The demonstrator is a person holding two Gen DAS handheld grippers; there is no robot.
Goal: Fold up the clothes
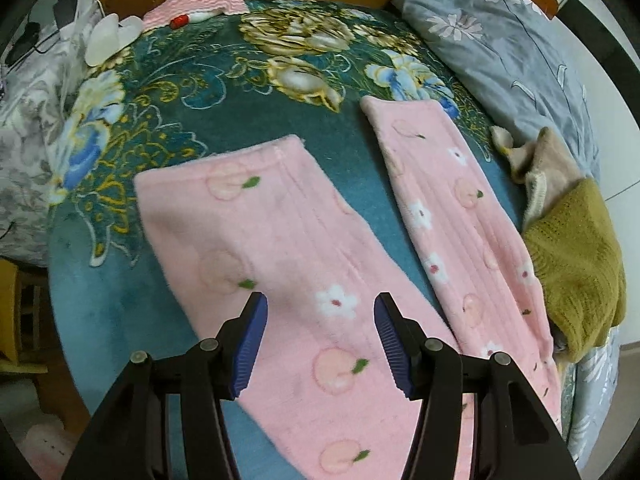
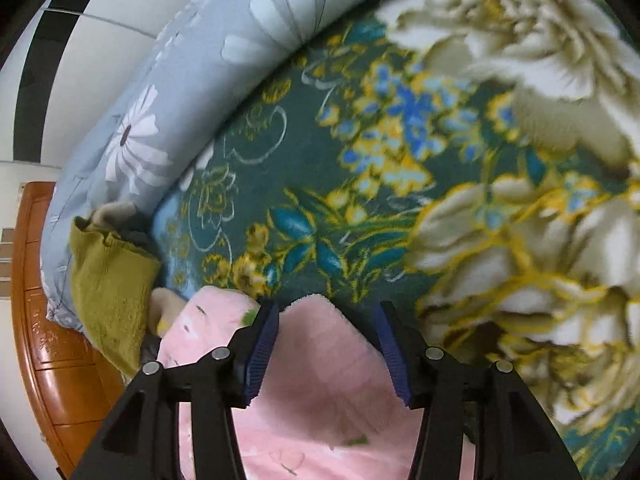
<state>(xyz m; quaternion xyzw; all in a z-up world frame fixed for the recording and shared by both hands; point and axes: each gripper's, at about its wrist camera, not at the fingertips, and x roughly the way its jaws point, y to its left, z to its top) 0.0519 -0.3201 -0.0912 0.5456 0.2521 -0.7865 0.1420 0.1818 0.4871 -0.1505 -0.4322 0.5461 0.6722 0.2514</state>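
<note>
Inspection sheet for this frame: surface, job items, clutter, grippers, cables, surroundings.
Surface: teal floral blanket on a bed.
Job's things: pink fleece pants spread flat, legs apart.
Clutter: olive knit garment, beige garment, grey floral quilt, pink cloth.
Grippers: left gripper open above one pant leg; right gripper open over pink fabric.
Cables: dark cable far left.
Surroundings: wooden bed frame.

The pink fleece trousers lie flat on the teal flowered blanket, printed with peaches and small white flowers. Both legs stretch toward the headboard and spread apart, so a wedge of blanket shows between them. The right leg lies just beside an olive knitted garment.
</note>
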